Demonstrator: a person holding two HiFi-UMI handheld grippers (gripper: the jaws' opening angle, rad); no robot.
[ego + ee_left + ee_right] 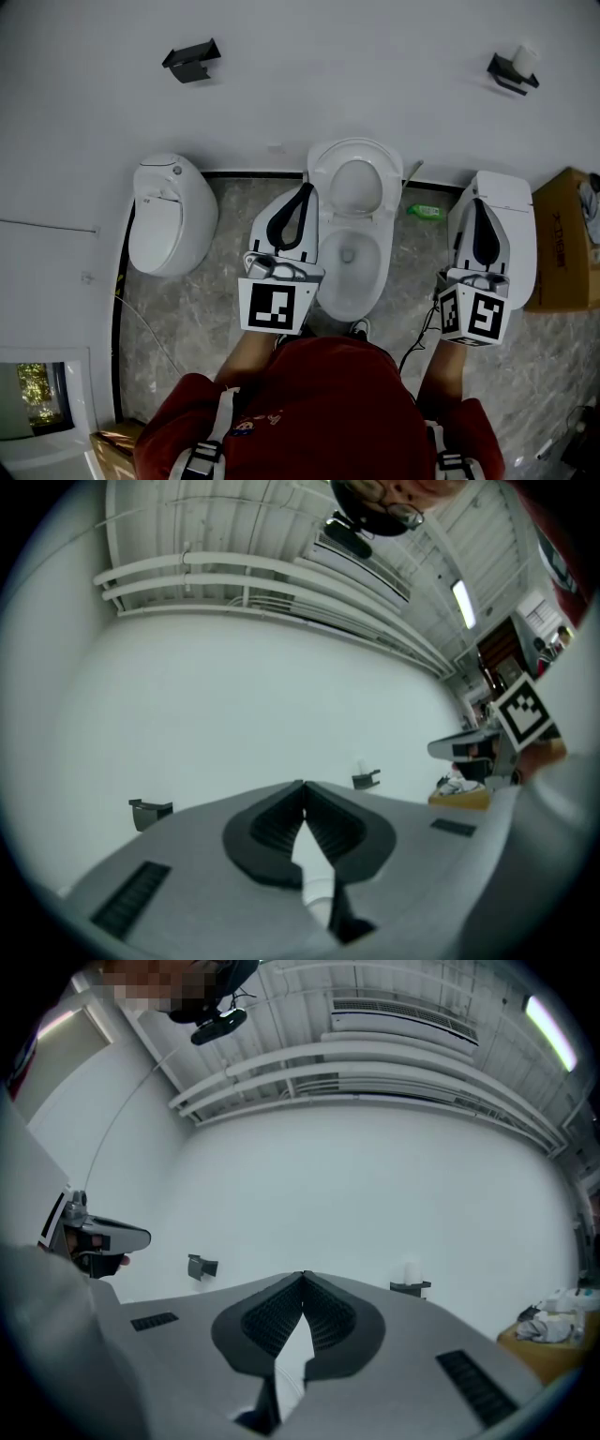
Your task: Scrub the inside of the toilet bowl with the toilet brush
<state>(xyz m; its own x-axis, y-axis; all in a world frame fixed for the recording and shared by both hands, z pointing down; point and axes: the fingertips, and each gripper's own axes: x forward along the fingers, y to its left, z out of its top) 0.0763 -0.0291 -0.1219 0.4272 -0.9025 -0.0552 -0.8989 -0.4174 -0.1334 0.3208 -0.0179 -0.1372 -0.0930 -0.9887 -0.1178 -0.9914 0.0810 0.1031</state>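
A person stood facing an open white ceramic toilet bowl [366, 281] with its seat and lid [356, 183] raised against the white wall. They held a white two-jaw left gripper [306, 191] and a matching right gripper [480, 202] out level.

As far as could be seen, the scrubbing had not begun. Neither gripper held a brush, and nothing reached into the bowl.

The left gripper's black ribbed fingers [272, 822] met at their tips with nothing between them. The right gripper's fingers [328, 1312] were likewise pressed together and empty.

The bowl lay below the level of the fingers, just right of the left pair and well left of the right pair.

No toilet brush could be picked out for certain. A thin pale stick [413, 172] leaned by the wall beyond both sets of fingertips, and it might have been the brush handle. A small green object [425, 212] lay just beside it on the grey marbled floor [412, 272].

Finding and gripping the brush, then scrubbing the bowl, all appeared left to do.
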